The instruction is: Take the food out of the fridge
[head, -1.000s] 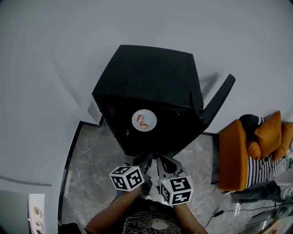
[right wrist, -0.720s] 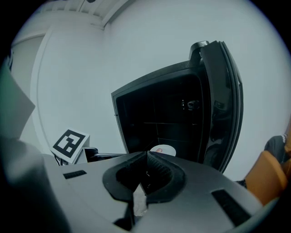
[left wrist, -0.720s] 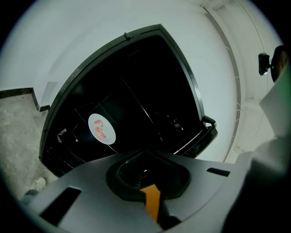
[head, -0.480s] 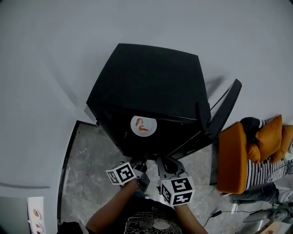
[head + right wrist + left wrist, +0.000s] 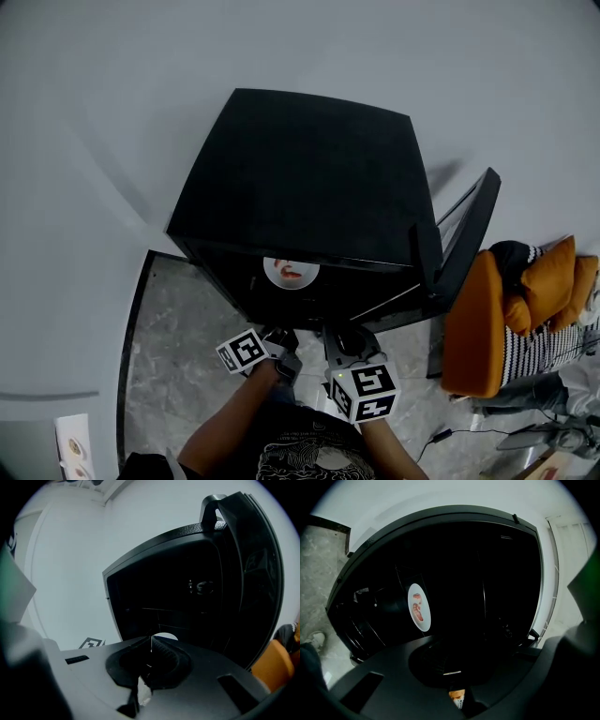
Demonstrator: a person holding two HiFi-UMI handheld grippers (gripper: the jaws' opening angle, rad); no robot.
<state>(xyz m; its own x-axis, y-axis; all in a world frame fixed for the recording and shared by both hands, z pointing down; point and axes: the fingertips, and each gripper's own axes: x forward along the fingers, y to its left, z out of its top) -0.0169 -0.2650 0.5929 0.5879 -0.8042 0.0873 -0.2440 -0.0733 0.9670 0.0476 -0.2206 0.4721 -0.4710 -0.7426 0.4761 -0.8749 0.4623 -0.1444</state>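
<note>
The white round plate of reddish food (image 5: 291,273) is seen inside the black box-shaped fridge (image 5: 309,159), just behind its top front edge and toward its front left corner; no counter is shown. The black fridge door (image 5: 472,230) is swung open at the front right corner. The left gripper (image 5: 279,335) and the right gripper (image 5: 344,336) are held just before the opening, each with its fingers pressed together and nothing between them. If the fingers are not spread before the rim is reached, the plate would likely be pushed deeper. If only one edge is pinched, the plate could be tipped and the food slid off.
</note>
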